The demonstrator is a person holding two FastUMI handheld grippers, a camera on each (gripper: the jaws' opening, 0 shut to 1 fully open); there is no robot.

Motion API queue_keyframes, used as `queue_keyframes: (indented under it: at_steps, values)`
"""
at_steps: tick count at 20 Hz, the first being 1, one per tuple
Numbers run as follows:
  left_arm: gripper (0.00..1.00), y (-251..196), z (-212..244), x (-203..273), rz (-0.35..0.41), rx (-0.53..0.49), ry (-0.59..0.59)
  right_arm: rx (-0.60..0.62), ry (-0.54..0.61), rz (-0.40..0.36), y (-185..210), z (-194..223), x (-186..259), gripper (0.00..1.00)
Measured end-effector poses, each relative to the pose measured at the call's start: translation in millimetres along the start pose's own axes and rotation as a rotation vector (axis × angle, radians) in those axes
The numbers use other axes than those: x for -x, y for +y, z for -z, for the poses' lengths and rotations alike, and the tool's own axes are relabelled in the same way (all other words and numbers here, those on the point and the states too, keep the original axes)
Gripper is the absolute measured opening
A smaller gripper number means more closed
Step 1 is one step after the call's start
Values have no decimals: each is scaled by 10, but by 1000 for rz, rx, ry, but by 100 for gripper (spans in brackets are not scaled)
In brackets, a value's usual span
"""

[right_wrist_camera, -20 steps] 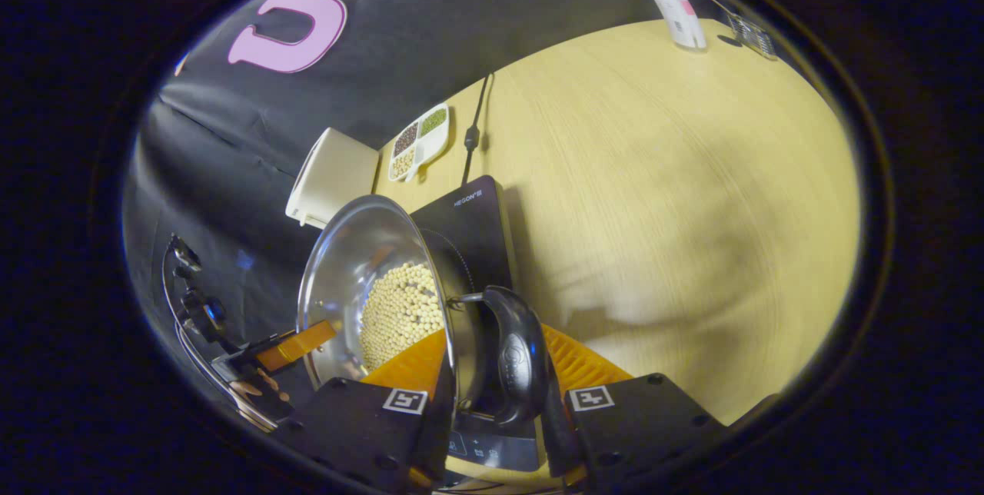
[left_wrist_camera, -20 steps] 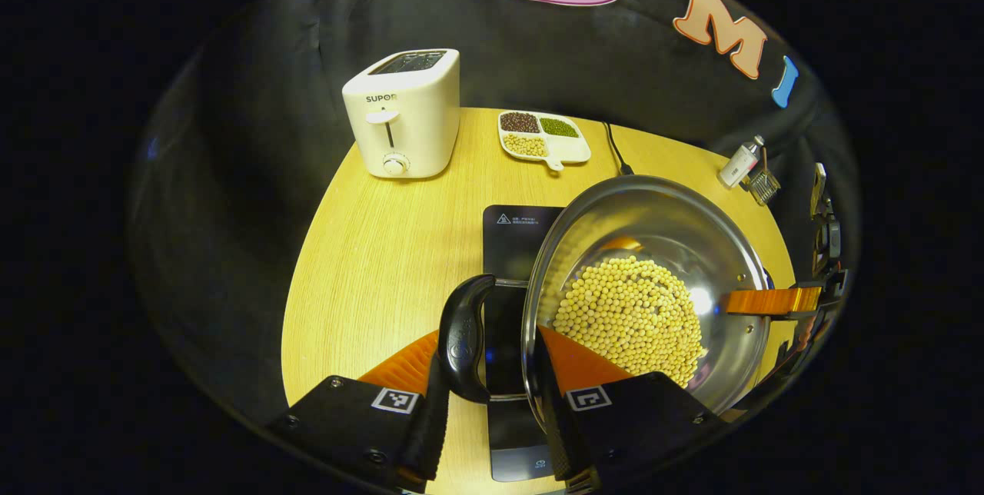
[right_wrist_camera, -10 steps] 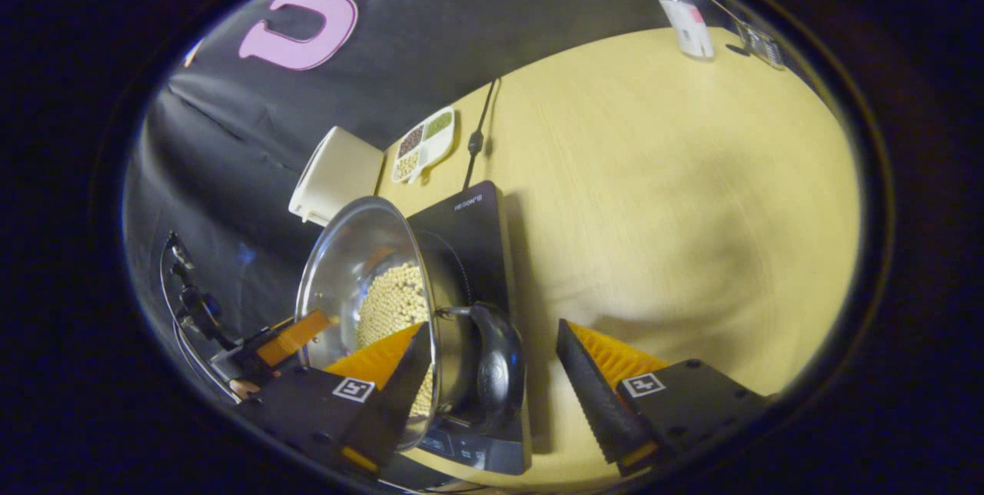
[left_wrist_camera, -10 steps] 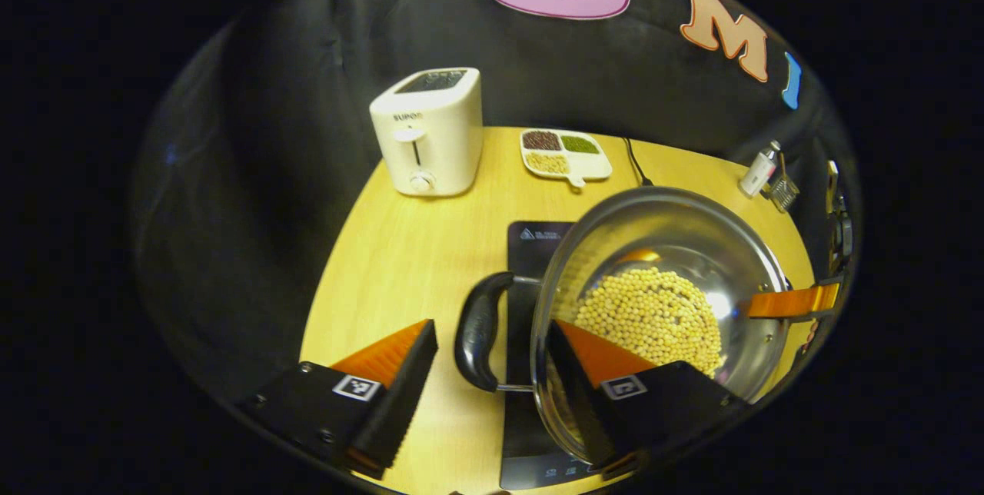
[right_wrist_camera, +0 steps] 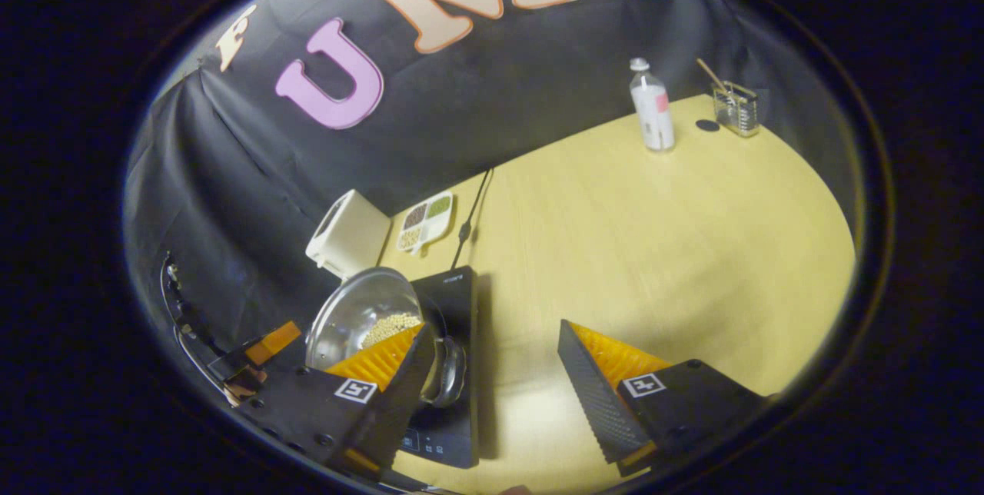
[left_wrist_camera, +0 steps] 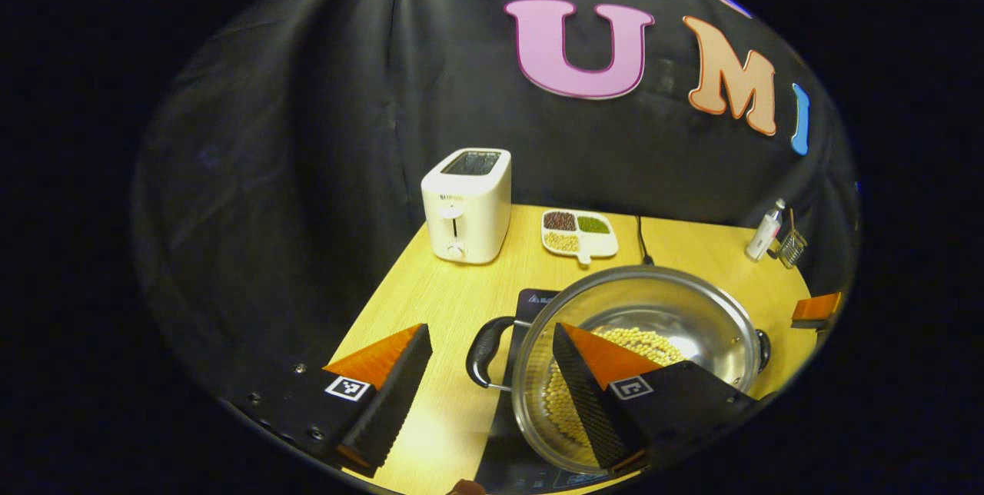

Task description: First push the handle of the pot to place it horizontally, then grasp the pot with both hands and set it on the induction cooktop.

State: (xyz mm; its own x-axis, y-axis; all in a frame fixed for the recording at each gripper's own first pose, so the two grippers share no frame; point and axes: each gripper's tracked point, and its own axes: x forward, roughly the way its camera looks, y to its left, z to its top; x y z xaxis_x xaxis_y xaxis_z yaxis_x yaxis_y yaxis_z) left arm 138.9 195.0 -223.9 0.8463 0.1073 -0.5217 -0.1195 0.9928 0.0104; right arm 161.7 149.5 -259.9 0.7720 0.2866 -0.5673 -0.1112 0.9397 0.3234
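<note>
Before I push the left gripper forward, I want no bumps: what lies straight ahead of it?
Likely the pot's near handle, which sits in the gap ahead of the open left gripper. The toaster stands farther back. Depth is uncertain.

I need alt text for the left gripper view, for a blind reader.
A steel pot of pale beans sits on a black induction cooktop on a wooden table, with the open left tool above its near handle. A white toaster stands behind.

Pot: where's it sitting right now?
In the left gripper view, the pot sits on the induction cooktop, lower right, in front of the toaster and bean dish.
</note>
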Motion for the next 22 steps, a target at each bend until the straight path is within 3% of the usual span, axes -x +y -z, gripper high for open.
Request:
queue_keyframes:
  at_steps: [1, 2, 9, 10, 11, 13, 14, 15, 16, 18, 19, 20, 22]
  values:
    - [97, -87, -57, 101, -5, -8, -13, 1, -24, -1, -47, -84, 128, 92]
    - [97, -217, -120, 191, 0, -12, -29, 10, -47, 1, -111, -154, 256, 99]
    - [96, -1458, -608, 979, 45, -75, -165, 119, -214, 6, -553, -740, 1307, 99]
    - [94, -1662, -656, 1101, 51, -74, -177, 149, -240, 13, -642, -817, 1472, 99]
    - [96, -1874, -711, 1223, 62, -61, -197, 177, -264, 18, -713, -897, 1638, 92]
    - [96, -2279, -826, 1500, 83, -24, -246, 226, -305, 16, -826, -1040, 1946, 92]
    - [96, -2440, -878, 1636, 88, -6, -273, 235, -325, 7, -858, -1105, 2096, 99]
    - [94, -2589, -931, 1775, 91, 10, -301, 238, -354, -10, -875, -1190, 2269, 99]
    - [96, -2723, -970, 1896, 91, 23, -327, 239, -381, -27, -897, -1267, 2434, 92]
    - [96, -2920, -1015, 2144, 78, 26, -370, 245, -431, -49, -971, -1413, 2704, 92]
    - [96, -3006, -1041, 2258, 73, 17, -389, 253, -453, -45, -1038, -1470, 2833, 99]
    - [94, -3089, -1046, 2357, 70, 7, -403, 265, -477, -37, -1102, -1530, 2958, 92]
    - [96, -3233, -1052, 2538, 75, -11, -428, 306, -522, -24, -1180, -1607, 3204, 92]
